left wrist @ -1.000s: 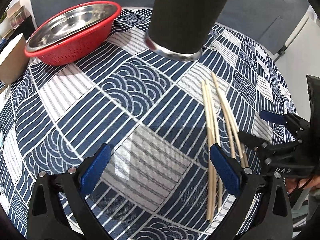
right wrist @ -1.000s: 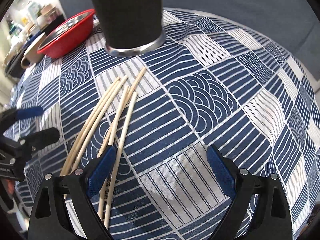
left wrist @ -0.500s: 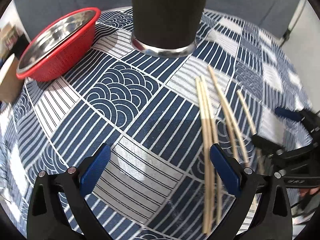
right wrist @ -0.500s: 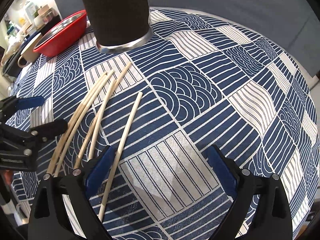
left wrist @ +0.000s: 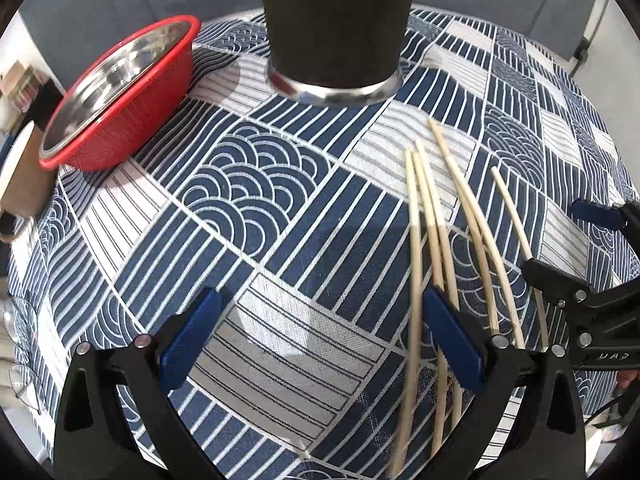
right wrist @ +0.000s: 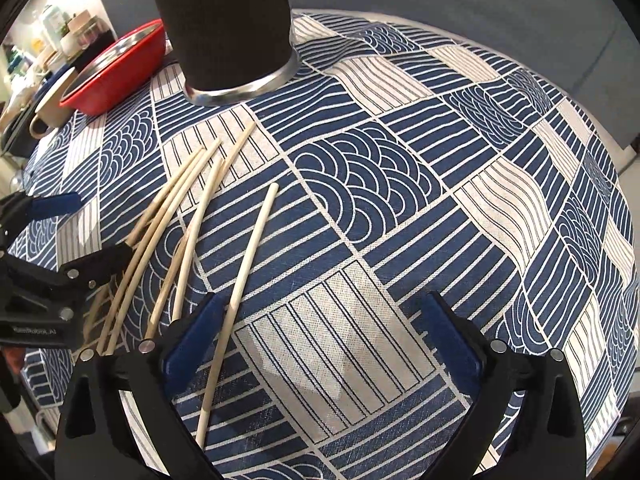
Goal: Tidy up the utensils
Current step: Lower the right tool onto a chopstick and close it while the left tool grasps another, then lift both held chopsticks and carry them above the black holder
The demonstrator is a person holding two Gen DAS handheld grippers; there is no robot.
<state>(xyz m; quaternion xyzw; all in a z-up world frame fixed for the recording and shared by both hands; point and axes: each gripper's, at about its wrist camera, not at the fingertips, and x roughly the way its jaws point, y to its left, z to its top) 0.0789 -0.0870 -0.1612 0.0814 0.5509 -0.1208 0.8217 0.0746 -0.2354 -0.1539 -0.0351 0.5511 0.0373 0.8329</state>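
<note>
Step in hand: pre-grasp, nothing picked up yet. The chopsticks lie loose and fanned on the table, between the two grippers and just in front of the dark holder cup. One stray chopstick sits apart from the bunch, running under the right gripper by its left pad. The right jaws are opening, near full width, nothing between the pads. The left gripper stands with jaws wide apart and empty; the bunch passes under its right pad. Next move likely: centre one set of jaws across a stick, drop, close, then lift and tip it into the cup. Thin round sticks on cloth may roll or slip.
</note>
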